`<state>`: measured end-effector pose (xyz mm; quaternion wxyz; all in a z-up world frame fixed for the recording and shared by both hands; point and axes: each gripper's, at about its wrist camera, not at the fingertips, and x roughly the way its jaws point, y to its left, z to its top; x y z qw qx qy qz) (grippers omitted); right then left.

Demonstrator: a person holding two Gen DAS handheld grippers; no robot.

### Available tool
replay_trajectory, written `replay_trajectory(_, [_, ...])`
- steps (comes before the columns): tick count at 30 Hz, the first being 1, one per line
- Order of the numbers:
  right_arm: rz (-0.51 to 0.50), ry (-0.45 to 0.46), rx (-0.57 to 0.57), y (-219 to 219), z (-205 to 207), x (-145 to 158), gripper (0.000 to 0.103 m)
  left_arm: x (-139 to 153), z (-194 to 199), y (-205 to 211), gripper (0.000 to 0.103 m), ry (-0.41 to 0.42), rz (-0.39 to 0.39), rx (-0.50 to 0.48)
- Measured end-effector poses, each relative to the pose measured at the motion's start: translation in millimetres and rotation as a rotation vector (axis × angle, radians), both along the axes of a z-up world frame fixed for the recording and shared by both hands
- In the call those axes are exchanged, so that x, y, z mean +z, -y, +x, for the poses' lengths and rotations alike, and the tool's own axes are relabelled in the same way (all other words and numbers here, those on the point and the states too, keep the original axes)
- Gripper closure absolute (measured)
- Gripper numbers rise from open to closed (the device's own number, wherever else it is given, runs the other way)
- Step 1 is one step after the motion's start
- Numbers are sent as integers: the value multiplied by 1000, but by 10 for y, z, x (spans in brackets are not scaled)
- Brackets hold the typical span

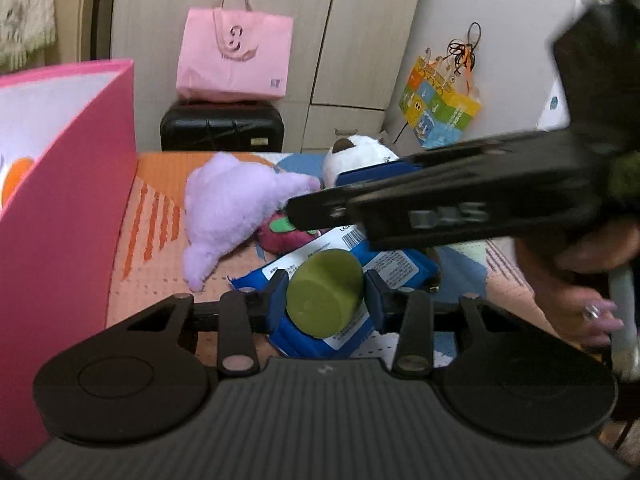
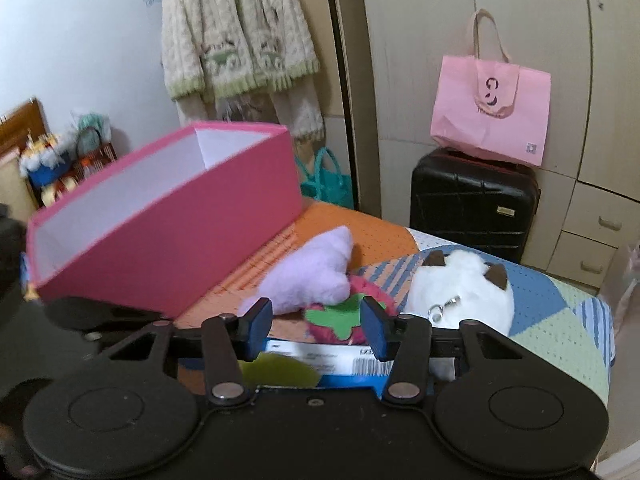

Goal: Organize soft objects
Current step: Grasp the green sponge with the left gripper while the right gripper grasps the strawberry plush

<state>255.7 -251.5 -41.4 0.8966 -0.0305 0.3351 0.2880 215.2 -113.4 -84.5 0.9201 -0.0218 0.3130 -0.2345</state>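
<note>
My left gripper [image 1: 325, 294] is shut on an olive-green round soft object [image 1: 324, 292] above a blue-and-white package [image 1: 352, 256]. My right gripper [image 2: 316, 322] is open and empty; in the left wrist view it reaches in from the right over the package, its fingertips [image 1: 296, 212] next to a magenta strawberry plush [image 1: 286, 236]. That plush [image 2: 340, 316] lies just beyond the open jaws. A lilac plush [image 1: 228, 204] [image 2: 308, 276] lies left of it, a white plush with brown ears [image 2: 460, 292] [image 1: 356, 156] to the right. An open pink box [image 2: 168, 216] [image 1: 68, 216] stands at left.
The toys lie on a patterned orange, blue and green mat [image 2: 560, 312]. Behind it stand a black suitcase [image 2: 472, 204] with a pink tote bag [image 2: 492, 108] on top, wardrobe doors, and a hanging knit cardigan [image 2: 240, 40]. A colourful bag [image 1: 440, 100] hangs at right.
</note>
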Motion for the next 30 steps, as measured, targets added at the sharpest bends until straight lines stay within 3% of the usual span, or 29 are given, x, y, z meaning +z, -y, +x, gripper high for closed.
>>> replay_trajectory(7, [-156,-20,-3,-148,227,-147,48,17,74,-32,63,-55,-22,-6])
replay_trajectory(20, [-290,-2,10,-330,371,-283,33,-38,147,-50,63,-107,-41,-32])
replay_trajectory(22, [-298,10,3,-347,362,-299,34,-41,159,-52,64,-103,-38,-37])
replay_trajectory(23, [-296,9,3,-344,353,-288,41,-36,154,-51,64,-104,-36,-41])
replay_trajectory(26, [-298,15,8,-344,295,-247,46,-16,133,-37,65,-101,-26,-41])
replay_trajectory(30, [-290,28,-12,-305,200,-168,47,5,105,-47,66,-101,-26,-43])
